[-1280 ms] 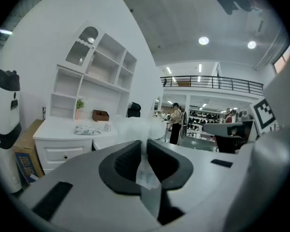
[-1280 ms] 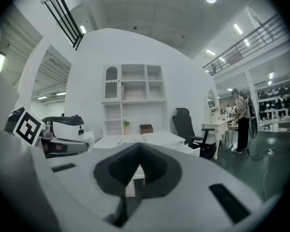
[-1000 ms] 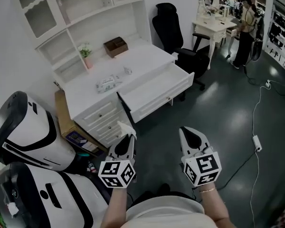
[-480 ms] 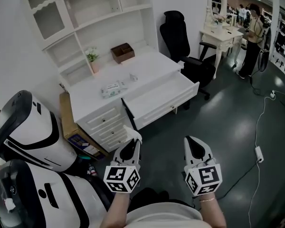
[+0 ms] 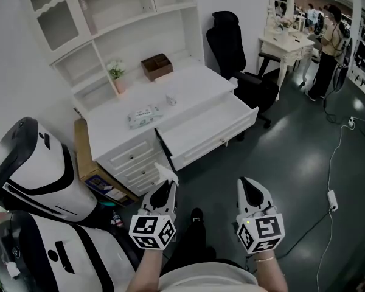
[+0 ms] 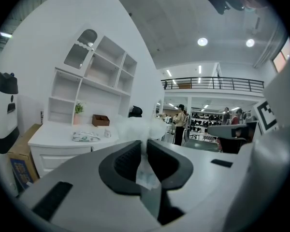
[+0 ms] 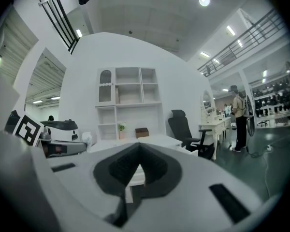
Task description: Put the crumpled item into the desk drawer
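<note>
White painted desk [image 5: 188, 84] with shelved hutch [image 5: 118, 26], far left; its shallow flat-fronted drawer [image 5: 210, 123] stands pulled out toward the right, judged ready to receive the item. Left gripper [image 5: 164, 186], near and well apart from the drawer, has its ribbed dark jaws clamped on the crumpled item [image 5: 166, 174] — a soft white tissue-like wad puffing past the tips. Right gripper [image 5: 250, 188] hangs alongside — jaws together, empty.
</note>
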`<state>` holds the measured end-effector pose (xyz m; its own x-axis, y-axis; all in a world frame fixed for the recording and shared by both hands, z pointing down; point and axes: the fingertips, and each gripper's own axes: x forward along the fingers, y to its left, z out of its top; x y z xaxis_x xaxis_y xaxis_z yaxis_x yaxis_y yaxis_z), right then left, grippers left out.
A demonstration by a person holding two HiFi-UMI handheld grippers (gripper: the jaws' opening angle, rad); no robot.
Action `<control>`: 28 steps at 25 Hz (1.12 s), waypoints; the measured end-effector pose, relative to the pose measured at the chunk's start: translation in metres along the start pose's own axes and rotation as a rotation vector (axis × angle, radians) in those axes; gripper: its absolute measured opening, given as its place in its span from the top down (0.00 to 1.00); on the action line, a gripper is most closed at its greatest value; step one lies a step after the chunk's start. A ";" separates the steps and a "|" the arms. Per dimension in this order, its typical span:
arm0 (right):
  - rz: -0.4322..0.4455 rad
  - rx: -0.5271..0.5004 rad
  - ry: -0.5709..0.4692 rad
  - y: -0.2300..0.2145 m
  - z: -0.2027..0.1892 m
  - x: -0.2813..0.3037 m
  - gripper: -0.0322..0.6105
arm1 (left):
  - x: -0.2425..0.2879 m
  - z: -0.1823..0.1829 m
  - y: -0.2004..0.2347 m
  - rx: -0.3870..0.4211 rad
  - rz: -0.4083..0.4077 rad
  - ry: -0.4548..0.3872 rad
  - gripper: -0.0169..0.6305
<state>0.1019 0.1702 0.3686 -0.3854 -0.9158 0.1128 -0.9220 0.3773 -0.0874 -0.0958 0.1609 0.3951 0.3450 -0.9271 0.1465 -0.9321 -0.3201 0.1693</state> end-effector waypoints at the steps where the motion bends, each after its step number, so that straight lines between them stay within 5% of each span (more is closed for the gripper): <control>1: -0.004 0.002 0.002 -0.002 -0.001 0.007 0.95 | 0.007 0.001 0.003 0.004 -0.003 0.000 0.92; 28: -0.064 -0.007 0.048 -0.043 0.034 0.256 0.95 | 0.219 0.057 0.133 -0.018 -0.064 -0.004 0.92</control>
<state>0.0443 -0.0855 0.3677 -0.3269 -0.9304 0.1655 -0.9450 0.3193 -0.0716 -0.1508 -0.0960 0.3938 0.4037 -0.9054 0.1312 -0.9059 -0.3755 0.1961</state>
